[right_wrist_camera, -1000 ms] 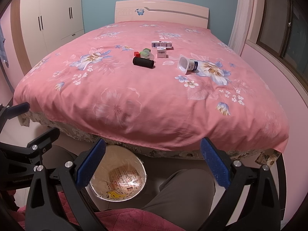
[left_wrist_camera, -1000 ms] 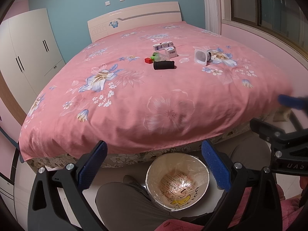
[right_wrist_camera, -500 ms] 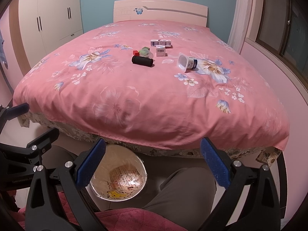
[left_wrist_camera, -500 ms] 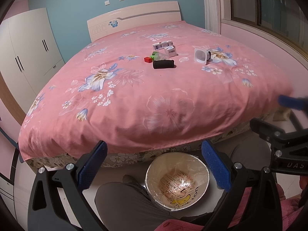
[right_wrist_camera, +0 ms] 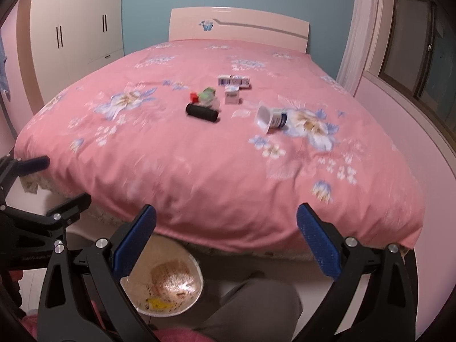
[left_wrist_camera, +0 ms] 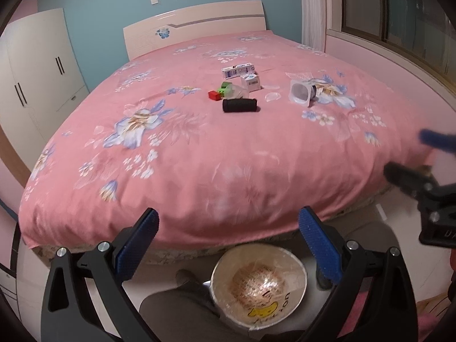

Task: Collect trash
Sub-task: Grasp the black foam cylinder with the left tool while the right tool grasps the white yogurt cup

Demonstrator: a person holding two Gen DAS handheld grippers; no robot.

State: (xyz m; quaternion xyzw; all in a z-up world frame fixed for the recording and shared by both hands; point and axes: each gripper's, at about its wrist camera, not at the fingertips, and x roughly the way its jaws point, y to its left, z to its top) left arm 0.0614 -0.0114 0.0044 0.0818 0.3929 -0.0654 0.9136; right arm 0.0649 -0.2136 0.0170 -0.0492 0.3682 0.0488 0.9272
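Trash lies in the middle of a pink flowered bed (left_wrist_camera: pixel 199 148): a black cylinder (left_wrist_camera: pixel 240 105) (right_wrist_camera: pixel 202 113), a white yogurt cup (left_wrist_camera: pixel 300 93) (right_wrist_camera: pixel 269 117) on its side, two small white cartons (left_wrist_camera: pixel 238 70) (right_wrist_camera: pixel 233 81), a red block (left_wrist_camera: pixel 214 95) and a green wrapper (left_wrist_camera: pixel 228 88). A lined paper bin (left_wrist_camera: pixel 258 282) (right_wrist_camera: pixel 165 282) stands on the floor by a person's knee. My left gripper (left_wrist_camera: pixel 228 245) is open and empty above the bin. My right gripper (right_wrist_camera: pixel 226 242) is open and empty at the bed's foot.
A white wardrobe (left_wrist_camera: pixel 37 79) stands on the left, and a window ledge (left_wrist_camera: pixel 399 65) runs along the right wall. The headboard (right_wrist_camera: pixel 238 27) closes the far end. The person's grey trouser leg (right_wrist_camera: pixel 256 307) lies beside the bin.
Both grippers have risen and tipped toward the bed, so the trash now looks nearer. The right view is blurred by motion. Nothing on the bed has moved.
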